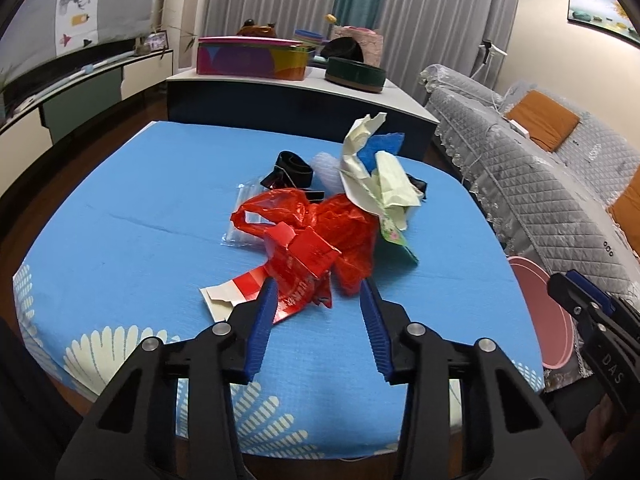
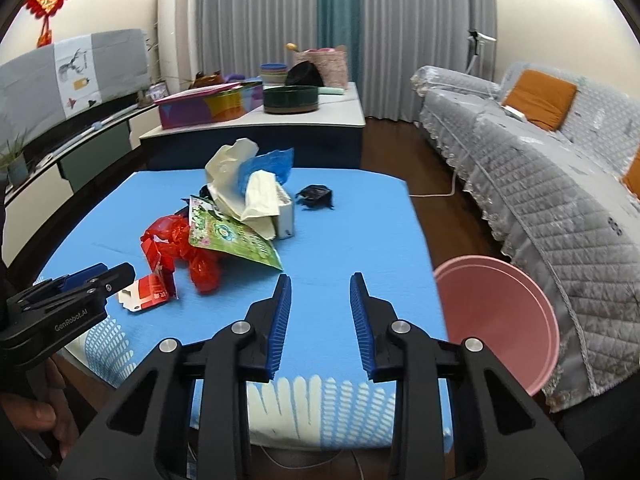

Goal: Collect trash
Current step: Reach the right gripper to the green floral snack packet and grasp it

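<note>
On the blue table, trash pile untouched, centre. Left gripper released, fingers straddling red carton. Right gripper released, empty; pink bin at three o'clock. Risk: loose bags snag, dragging neighbouring scraps overboard.

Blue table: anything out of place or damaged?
Yes. A loose trash pile sits mid-table: torn red carton, crumpled red plastic bag, green wrapper, cream paper. None is in the pink bin beside the table. Both grippers, left and right, are open and empty.
</note>
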{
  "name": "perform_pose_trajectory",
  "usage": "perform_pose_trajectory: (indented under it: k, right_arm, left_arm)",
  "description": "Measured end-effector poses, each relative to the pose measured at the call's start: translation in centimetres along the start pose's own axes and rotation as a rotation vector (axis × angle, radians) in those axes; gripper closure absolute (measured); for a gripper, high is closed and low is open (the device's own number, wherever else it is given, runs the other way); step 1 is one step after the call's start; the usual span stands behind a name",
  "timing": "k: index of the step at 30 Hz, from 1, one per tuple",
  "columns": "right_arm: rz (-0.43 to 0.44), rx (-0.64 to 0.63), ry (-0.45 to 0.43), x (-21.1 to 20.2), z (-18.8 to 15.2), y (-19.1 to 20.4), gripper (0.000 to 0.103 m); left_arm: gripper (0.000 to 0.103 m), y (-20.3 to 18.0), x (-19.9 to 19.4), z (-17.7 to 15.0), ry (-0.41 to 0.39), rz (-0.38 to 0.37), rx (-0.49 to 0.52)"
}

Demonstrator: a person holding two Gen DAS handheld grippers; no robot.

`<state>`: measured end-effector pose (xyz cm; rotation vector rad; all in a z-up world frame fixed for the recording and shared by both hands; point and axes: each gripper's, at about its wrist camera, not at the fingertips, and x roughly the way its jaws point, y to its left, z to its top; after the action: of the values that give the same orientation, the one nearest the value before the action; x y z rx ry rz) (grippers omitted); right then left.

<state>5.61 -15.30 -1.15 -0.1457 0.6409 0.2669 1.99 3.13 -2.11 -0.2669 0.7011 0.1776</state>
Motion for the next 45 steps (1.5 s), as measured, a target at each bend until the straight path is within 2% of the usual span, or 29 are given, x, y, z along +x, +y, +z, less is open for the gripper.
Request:
perform_pose_trajectory:
  k: [4,14,19,24,28,31,33,35,36,38,42,45]
  right_arm:
    - [0.024,-0.045,0.015,2.4,0.5,1.3,0.067]
    - [0.051,-0.203,0.055,8.2,0.6,4.6,0.051]
    - [0.065,-0.264,0.077,10.5,0.5,5.7,0.050]
    - [0.066,-0.312,0.088,12.2,0.4,6.7,0.050]
    - [0.067,-0.319,0.089,12.9,0.6,6.9,0.050]
    - [0.071,-0.329,0.082,13.2,0.6,7.2,0.055]
    - [0.078,-0.334,0.078,13.2,0.7,7.4,0.068]
    - [0.087,-0.340,0.069,13.0,0.8,7.6,0.075]
    - [0.091,-0.347,0.062,12.9,0.9,7.8,0.084]
    - [0.094,-0.353,0.052,12.6,0.9,7.9,0.091]
    - [0.094,-0.348,0.019,11.5,1.1,7.5,0.101]
    - [0.089,-0.316,0.005,10.7,1.5,6.7,0.101]
  left_arm:
    - [0.061,0.5,1.2,0.5,0.008,0.010,-0.013]
    - [0.061,0.9,4.5,1.4,0.051,0.000,-0.032]
    - [0.061,1.1,6.0,1.4,0.092,-0.015,-0.051]
    - [0.061,0.9,6.3,1.6,0.090,-0.029,-0.049]
    - [0.061,1.6,6.2,1.7,0.076,-0.012,-0.070]
    - [0.061,1.9,6.2,1.8,0.080,-0.013,-0.076]
    - [0.061,2.1,6.1,1.7,0.081,-0.011,-0.076]
    - [0.061,2.2,6.0,1.8,0.076,-0.015,-0.082]
    - [0.061,2.3,5.8,1.8,0.072,-0.016,-0.081]
    - [0.061,2.2,5.8,1.9,0.067,-0.021,-0.077]
    - [0.061,2.0,5.7,1.9,0.065,-0.030,-0.068]
    - [0.061,1.6,5.7,1.9,0.062,-0.033,-0.053]
